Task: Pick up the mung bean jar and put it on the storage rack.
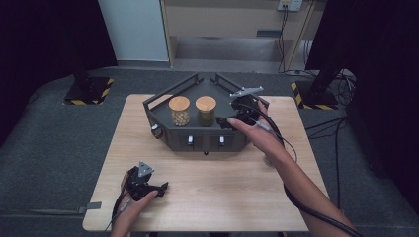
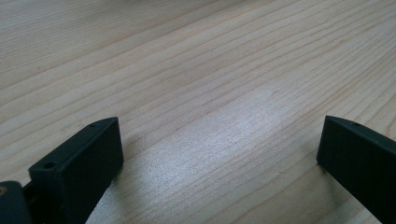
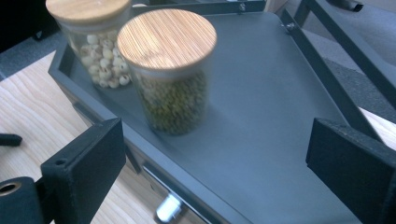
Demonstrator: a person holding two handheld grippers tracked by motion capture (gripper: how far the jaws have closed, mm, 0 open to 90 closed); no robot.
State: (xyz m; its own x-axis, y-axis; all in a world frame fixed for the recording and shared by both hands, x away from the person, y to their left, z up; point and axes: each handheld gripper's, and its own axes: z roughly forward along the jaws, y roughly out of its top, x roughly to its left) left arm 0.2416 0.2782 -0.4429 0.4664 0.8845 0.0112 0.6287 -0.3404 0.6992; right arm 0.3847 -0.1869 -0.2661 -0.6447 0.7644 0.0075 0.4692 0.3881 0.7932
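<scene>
A dark grey tray unit (image 1: 217, 93) with railed sides stands at the back middle of the wooden table (image 1: 222, 187). On its top stand two glass jars with wooden lids: one of pale round seeds (image 1: 179, 111) and one of green beans (image 1: 205, 111). My right gripper (image 1: 225, 121) hovers over the tray's right part, just right of the green-bean jar (image 3: 170, 70), open with nothing between its jaws (image 3: 217, 144). The pale-seed jar (image 3: 93, 28) stands behind it. My left gripper (image 1: 159, 189) rests low at the table's front left, open over bare wood (image 2: 219, 140).
The unit's front face carries small white drawer knobs (image 1: 190, 139), one seen close (image 3: 168, 207). Its metal rails (image 3: 336, 28) rise around the back and sides. Cables (image 1: 341, 128) lie on the grey floor to the right, and striped stand bases (image 1: 89, 91) sit behind the table.
</scene>
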